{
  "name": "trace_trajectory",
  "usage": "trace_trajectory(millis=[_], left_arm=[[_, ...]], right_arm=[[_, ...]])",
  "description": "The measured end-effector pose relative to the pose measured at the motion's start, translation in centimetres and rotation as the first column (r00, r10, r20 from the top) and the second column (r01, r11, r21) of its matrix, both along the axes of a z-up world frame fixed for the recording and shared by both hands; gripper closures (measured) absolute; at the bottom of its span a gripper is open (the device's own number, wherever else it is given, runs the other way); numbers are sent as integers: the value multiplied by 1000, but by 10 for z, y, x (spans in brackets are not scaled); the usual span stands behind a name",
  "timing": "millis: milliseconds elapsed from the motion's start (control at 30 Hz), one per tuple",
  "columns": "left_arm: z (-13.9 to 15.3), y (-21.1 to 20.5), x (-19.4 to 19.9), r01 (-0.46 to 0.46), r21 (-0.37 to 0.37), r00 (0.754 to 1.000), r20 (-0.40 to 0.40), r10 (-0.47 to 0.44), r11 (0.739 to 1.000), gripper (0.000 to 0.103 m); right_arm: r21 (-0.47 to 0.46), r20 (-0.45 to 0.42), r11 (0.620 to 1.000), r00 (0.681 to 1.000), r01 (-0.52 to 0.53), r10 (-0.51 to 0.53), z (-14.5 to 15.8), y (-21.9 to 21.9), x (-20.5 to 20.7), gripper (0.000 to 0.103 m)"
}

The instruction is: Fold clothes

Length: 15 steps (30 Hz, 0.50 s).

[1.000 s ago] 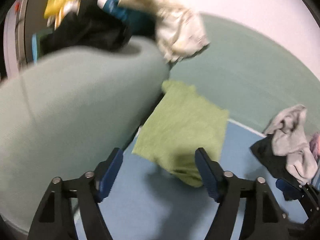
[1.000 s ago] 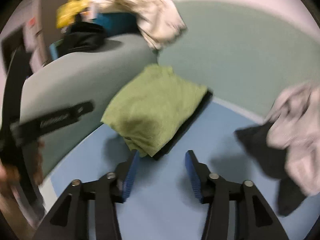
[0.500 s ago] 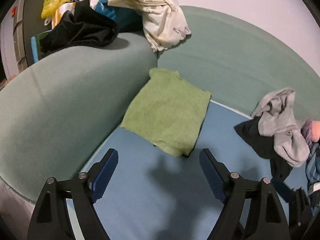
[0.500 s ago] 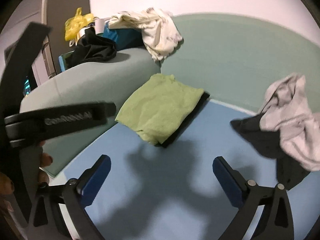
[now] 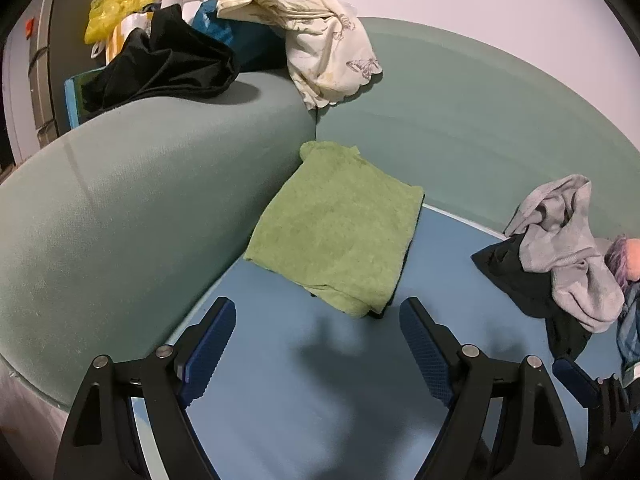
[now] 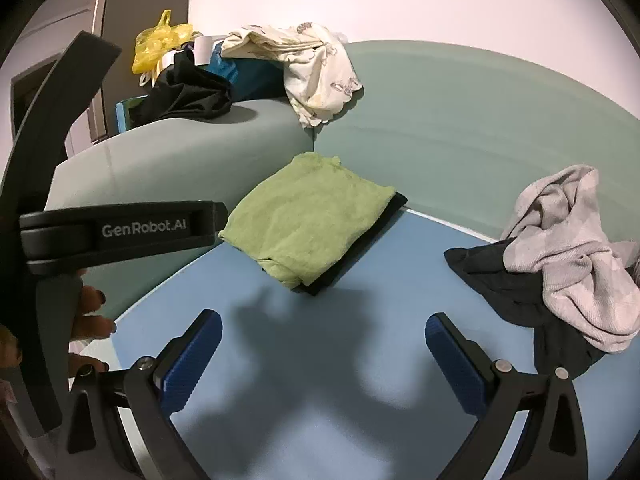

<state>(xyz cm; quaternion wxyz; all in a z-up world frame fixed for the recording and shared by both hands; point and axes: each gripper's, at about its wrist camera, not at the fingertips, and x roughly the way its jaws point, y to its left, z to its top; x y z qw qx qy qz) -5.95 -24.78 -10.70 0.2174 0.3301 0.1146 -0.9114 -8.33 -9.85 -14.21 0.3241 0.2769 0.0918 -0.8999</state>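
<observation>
Blue seat (image 5: 320, 392), folded green cloth (image 5: 340, 236), yellow bag (image 5: 116, 4)

Even indoor light, slightly dim with a pinkish cast on the wall; both views sharp, no motion blur. Soft dark shadows fall on the blue seat cushion (image 5: 280, 400) near its front edge, ahead of the gripper fingers. Strong fisheye bowing at the edges, black vignette in the corners.
</observation>
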Motion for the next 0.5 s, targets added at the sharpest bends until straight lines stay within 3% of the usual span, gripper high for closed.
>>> trace_trajectory(millis=[133, 433, 500], left_arm=[[0, -3, 3, 9, 27, 1000, -8, -9, 1000, 19], [2, -9, -4, -18, -3, 1000, -6, 18, 1000, 16], [3, -10, -3, -18, -2, 1000, -16, 18, 1000, 0]], right_arm=[[-14, 11, 1000, 1000, 2, -2, -1, -5, -3, 0], [-6, 24, 1000, 1000, 10, -10, -3, -14, -6, 0], [5, 26, 1000, 1000, 8, -9, -5, -16, -5, 0]])
